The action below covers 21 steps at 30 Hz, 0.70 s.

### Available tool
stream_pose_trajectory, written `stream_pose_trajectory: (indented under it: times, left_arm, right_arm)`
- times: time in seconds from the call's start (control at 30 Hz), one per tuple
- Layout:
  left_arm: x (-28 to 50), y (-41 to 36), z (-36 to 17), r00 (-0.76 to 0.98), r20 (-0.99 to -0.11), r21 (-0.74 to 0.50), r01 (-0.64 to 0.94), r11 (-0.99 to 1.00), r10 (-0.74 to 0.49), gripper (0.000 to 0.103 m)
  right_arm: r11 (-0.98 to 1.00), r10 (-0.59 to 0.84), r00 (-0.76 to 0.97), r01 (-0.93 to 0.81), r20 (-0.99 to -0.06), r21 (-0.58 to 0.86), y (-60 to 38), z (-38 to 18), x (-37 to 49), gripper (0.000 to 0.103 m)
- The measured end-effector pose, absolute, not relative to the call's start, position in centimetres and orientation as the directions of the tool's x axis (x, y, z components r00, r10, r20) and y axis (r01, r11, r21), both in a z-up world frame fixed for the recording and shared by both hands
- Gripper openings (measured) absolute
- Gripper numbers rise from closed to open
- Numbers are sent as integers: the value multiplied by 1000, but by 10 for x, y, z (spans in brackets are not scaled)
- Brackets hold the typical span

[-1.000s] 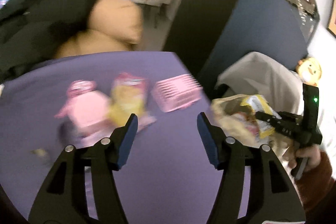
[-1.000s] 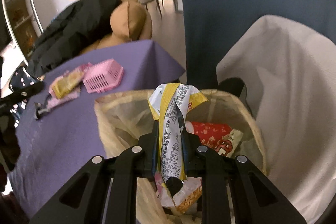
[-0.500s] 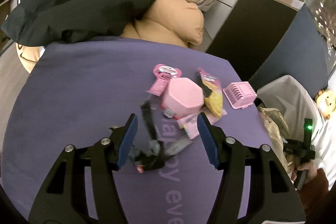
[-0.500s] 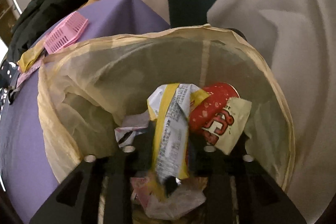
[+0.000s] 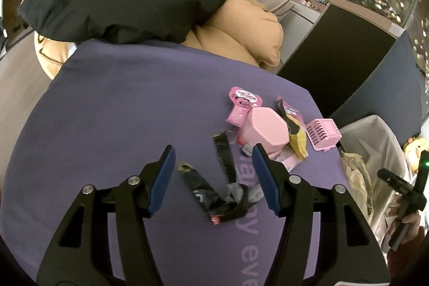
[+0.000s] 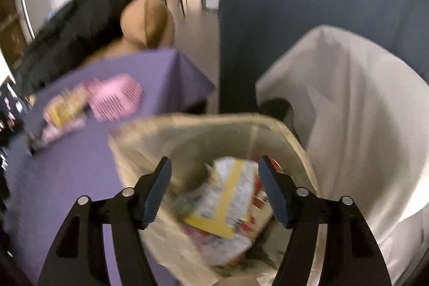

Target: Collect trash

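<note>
Purple cloth covered the counter [image 5: 112, 109] under my left gripper [image 5: 213, 178], whose jaws stood released over a crumpled black wrapper [image 5: 214, 195]. Just beyond lay a pink box [image 5: 266, 129] and a pink basket [image 5: 323, 134]. My right gripper [image 6: 214, 188] hung released above the lined trash bin [image 6: 292, 136], a yellow-striped wrapper [image 6: 225, 203] lying inside.

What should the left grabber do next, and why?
Probably ease the left gripper down and close on the crumpled black wrapper. Its jaws are open, with the wrapper lying between them on the purple tablecloth. The right gripper is open over the trash bag, with the yellow-striped wrapper already lying inside it.
</note>
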State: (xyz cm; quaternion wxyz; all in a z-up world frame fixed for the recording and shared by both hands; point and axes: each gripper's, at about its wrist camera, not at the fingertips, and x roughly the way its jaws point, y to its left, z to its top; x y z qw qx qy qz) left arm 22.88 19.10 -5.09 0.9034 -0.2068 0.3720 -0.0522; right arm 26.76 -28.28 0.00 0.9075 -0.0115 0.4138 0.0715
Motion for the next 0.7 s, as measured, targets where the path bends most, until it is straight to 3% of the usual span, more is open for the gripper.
stream_pose_trajectory:
  times: [0.27, 0.5, 0.7]
  left_arm:
    - [223, 198, -53, 700, -667, -395, -41, 918, -256, 58]
    - [229, 192, -52, 655, -654, -432, 88, 898, -379, 58]
    - [230, 169, -66, 588, -712, -354, 172, 920, -384, 58]
  right_arm:
    - [928, 248, 553, -372, -795, 31, -186, -6, 280, 73]
    - [897, 287, 542, -442, -790, 23, -125, -14, 285, 73]
    - [887, 292, 535, -461, -793, 16, -99, -26, 287, 73]
